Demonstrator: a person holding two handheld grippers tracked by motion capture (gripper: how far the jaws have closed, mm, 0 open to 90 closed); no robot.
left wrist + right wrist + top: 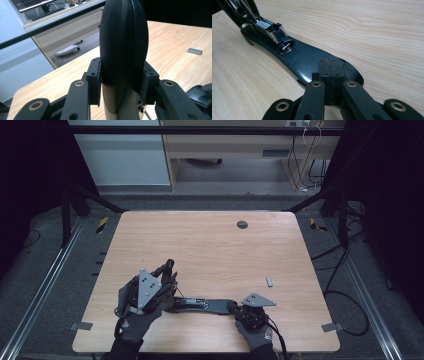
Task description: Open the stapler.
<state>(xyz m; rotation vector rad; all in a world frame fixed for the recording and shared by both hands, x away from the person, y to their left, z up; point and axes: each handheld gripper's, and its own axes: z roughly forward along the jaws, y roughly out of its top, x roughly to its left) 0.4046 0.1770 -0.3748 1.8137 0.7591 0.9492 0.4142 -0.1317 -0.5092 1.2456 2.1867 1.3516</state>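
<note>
High view: a black stapler (207, 305) lies opened out flat near the front edge of the wooden surface (210, 245), between two gloved hands. The left claw (167, 270) tilts up over its raised top arm; the right claw (239, 309) rests at its base end.

Left gripper view: the left claw is clamped on the stapler's glossy, rounded top arm (122, 50), held upright.

Right gripper view: the right claw (329, 65), pads pressed together, sits on the stapler's base (304, 57), near the metal anvil (286, 47).
</note>
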